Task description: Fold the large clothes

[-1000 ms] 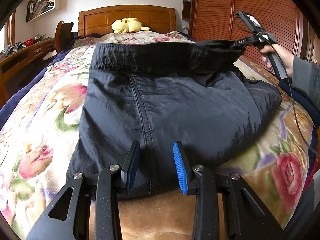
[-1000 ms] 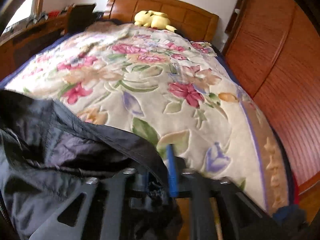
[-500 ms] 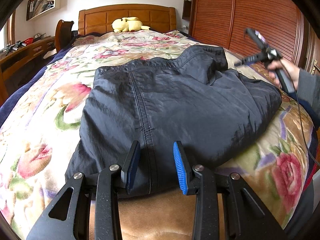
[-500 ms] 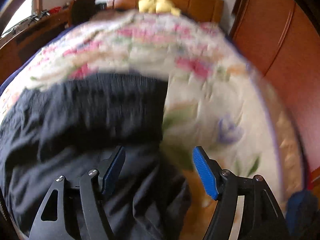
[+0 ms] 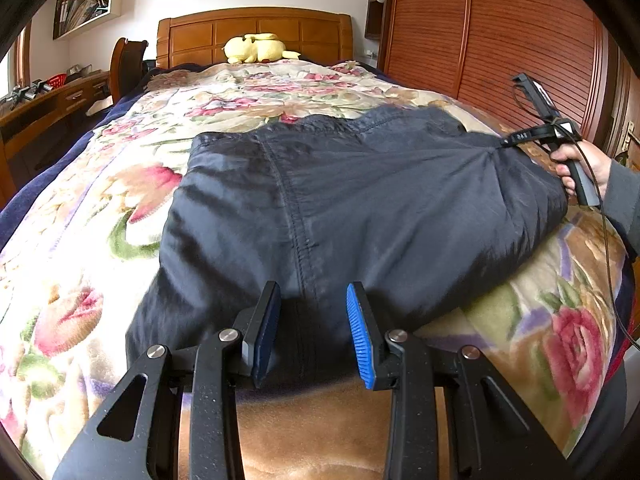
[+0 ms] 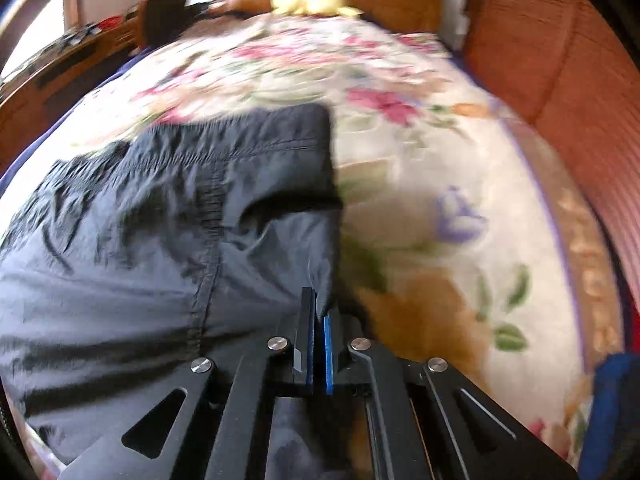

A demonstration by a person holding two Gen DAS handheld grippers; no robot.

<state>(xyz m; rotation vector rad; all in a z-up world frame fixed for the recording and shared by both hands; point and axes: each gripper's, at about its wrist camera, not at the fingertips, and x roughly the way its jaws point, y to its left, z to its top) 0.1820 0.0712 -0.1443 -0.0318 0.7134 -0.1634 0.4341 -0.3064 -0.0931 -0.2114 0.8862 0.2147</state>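
No readable brand or label anywhere. There's a small white marking on the right hand-held gripper [image 5: 505, 142] near its tip, seen from the left wrist view, but it's too small to read.

Dark garment [image 5: 360, 208] lies spread on the floral blanket [image 5: 80, 208] of the bed, folded over on itself, centre seam running toward the left camera. Looks like trousers; can't confirm, the legs aren't visible as such.

Left hand-held gripper [image 5: 314, 332]: jaws apart, blue pads either side of the seam at the near edge of the garment, nothing clamped. Can't tell whether the tips touch the cloth.

Right hand-held gripper [image 6: 319, 344]: jaws closed, pinching a fold of the garment [image 6: 160, 240] at its right-hand edge. In the left view the cloth fans out in tension creases from that pinch point. The person's right hand [image 5: 576, 164] grips the handle, cable trailing down.

Hard to make out:
- right wrist view is motion-blurred, so fabric detail is smeared
- near hem of the garment is hidden behind the left gripper's body
- yellow plush toy [image 5: 256, 47] at the wooden headboard [image 5: 256, 26], shape unclear
- desk [image 5: 44, 108] at left is cut off by the fisheye edge, items on it not identifiable
- blue object [image 6: 612, 412] at lower right of the right view, cut off
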